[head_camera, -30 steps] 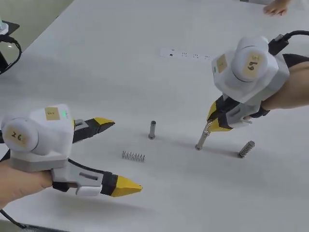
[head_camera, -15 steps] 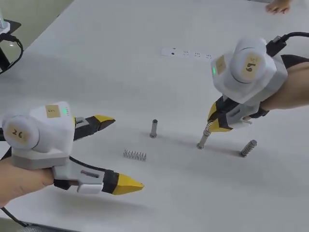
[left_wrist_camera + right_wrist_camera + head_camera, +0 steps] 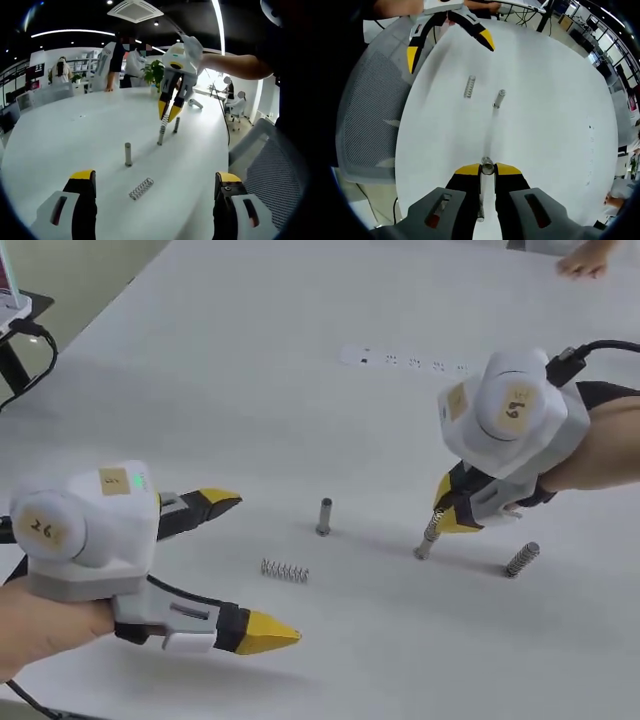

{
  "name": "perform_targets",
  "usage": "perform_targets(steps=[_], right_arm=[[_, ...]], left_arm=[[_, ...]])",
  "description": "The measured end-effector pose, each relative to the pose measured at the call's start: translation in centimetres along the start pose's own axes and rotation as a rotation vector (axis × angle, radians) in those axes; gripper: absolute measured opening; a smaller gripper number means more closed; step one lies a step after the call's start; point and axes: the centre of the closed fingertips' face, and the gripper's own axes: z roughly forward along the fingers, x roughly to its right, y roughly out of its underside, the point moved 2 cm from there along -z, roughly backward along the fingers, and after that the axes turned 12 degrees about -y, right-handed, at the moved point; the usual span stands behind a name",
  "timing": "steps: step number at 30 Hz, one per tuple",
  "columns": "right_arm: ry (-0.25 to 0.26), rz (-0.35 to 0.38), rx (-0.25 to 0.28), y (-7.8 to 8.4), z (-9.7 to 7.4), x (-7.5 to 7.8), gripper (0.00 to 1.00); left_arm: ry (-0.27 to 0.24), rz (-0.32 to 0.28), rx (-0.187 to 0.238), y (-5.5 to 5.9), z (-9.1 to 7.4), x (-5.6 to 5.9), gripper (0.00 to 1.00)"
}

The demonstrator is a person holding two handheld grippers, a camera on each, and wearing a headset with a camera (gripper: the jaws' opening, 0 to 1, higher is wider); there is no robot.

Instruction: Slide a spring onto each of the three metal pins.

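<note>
Our right gripper has its yellow tips drawn narrow on a small coiled steel spring, at the top of the middle grey metal pin, which leans on the white table. To its right is a spring-covered pin; to its left, a bare upright pin. Our left gripper gapes wide — a loose spring lies flat near its tips.

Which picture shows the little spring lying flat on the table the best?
The left gripper view: the loose spring lies in front of the open left claw, coils clear. The head view shows it from above, smaller. The right gripper view shows it farther off.
</note>
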Motion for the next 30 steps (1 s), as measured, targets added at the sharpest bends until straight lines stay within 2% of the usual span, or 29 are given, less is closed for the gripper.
perform_targets(steps=[13, 30], right_arm=[[-0.02, 0.012, -0.01, 0.6, 1.4, 0.2, 0.07], [-0.022, 0.017, -0.008, 1.2, 3.2, 0.4, 0.07]], left_arm=[[0.002, 0.001, -0.007, 0.2, 0.1, -0.2, 0.96], [0.0, -0.004, -0.003, 0.1, 0.1, -0.2, 0.95]])
